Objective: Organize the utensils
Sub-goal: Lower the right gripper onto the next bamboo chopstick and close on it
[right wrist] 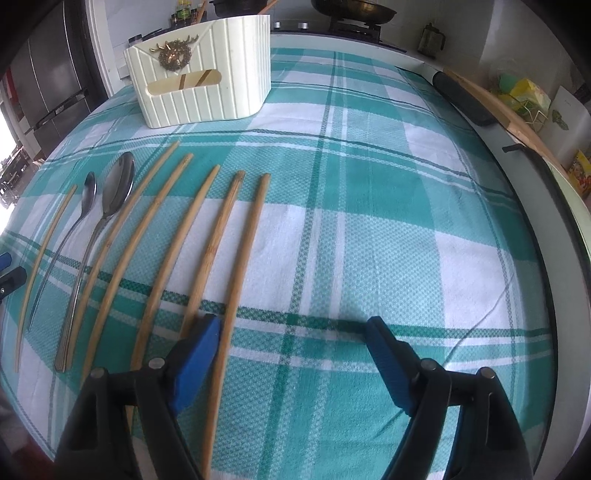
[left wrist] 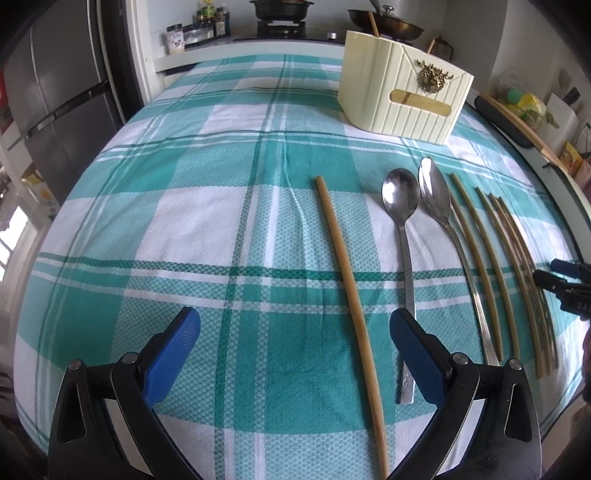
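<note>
A cream ribbed utensil holder (left wrist: 402,96) (right wrist: 207,92) stands at the far side of the checked tablecloth, with chopsticks sticking out of it. In the left wrist view, one wooden chopstick (left wrist: 343,266) lies alone between the wide-apart fingers of my left gripper (left wrist: 295,325), untouched. To its right lie a small spoon (left wrist: 400,192), a larger spoon (left wrist: 436,195) and several chopsticks (left wrist: 519,251). My right gripper (right wrist: 293,325) is open over the cloth. The rightmost chopstick (right wrist: 251,240) runs just inside its left finger. Each gripper shows at the edge of the other's view.
The teal and white cloth (right wrist: 369,221) covers the whole table, and the table's right edge (right wrist: 546,206) is near my right gripper. A stove with pans (left wrist: 280,11) stands behind the holder, and a grey fridge (left wrist: 55,92) is at far left. Clutter sits on the right counter.
</note>
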The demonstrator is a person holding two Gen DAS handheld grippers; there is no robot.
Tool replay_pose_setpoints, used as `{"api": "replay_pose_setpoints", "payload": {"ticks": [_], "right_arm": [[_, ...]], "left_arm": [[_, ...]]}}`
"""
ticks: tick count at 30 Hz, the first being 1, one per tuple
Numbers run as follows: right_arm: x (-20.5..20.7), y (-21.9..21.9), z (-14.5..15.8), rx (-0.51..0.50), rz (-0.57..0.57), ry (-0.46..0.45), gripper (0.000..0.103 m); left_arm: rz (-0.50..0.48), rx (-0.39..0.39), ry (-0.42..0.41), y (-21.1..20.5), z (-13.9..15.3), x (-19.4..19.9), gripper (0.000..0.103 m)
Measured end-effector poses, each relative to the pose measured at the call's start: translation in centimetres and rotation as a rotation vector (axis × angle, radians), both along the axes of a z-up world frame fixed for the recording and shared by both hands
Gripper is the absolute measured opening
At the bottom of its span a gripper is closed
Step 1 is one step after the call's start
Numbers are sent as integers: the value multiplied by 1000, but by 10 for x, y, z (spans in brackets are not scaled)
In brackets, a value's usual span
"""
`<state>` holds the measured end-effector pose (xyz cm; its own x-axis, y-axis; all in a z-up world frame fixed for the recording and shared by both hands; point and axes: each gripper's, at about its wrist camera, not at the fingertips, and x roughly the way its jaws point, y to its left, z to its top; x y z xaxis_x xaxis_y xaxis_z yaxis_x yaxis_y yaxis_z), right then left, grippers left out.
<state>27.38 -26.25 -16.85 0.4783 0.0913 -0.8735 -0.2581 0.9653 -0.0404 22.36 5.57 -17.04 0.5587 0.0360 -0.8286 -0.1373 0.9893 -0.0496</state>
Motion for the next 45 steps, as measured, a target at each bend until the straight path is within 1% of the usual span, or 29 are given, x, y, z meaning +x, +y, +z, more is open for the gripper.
{"api": "replay_pose_setpoints", "payload": {"ticks": [5,7,12,16,20,30,36,40,45], "right_arm": [[-8,-8,1,-4,-16,-8,82],[-10,-10,1,-3,-16,-7,82],[-11,-13,1,-10,0,6,82],[-10,-10,1,-24,3,15,82],[-8,-11,1,-16,0,21,82],[-3,-10,-1,-4,17,39,82],[-5,-12,-2,6,45,38,83],[1,-10,-1,1,60,55,83],[20,6,0,-20,99,66,82]], "left_arm": [[-3,32,27,-2,-11,1,102],[-8,59,19,-3,-11,1,102],[-9,75,21,3,-11,2,102],[-2,52,27,12,-12,3,103],[-12,59,29,12,-13,7,103],[-77,55,54,13,-13,13,103],[-126,51,89,14,-13,21,103],[-129,46,106,19,-12,33,103],[-150,31,138,25,-11,58,101]]}}
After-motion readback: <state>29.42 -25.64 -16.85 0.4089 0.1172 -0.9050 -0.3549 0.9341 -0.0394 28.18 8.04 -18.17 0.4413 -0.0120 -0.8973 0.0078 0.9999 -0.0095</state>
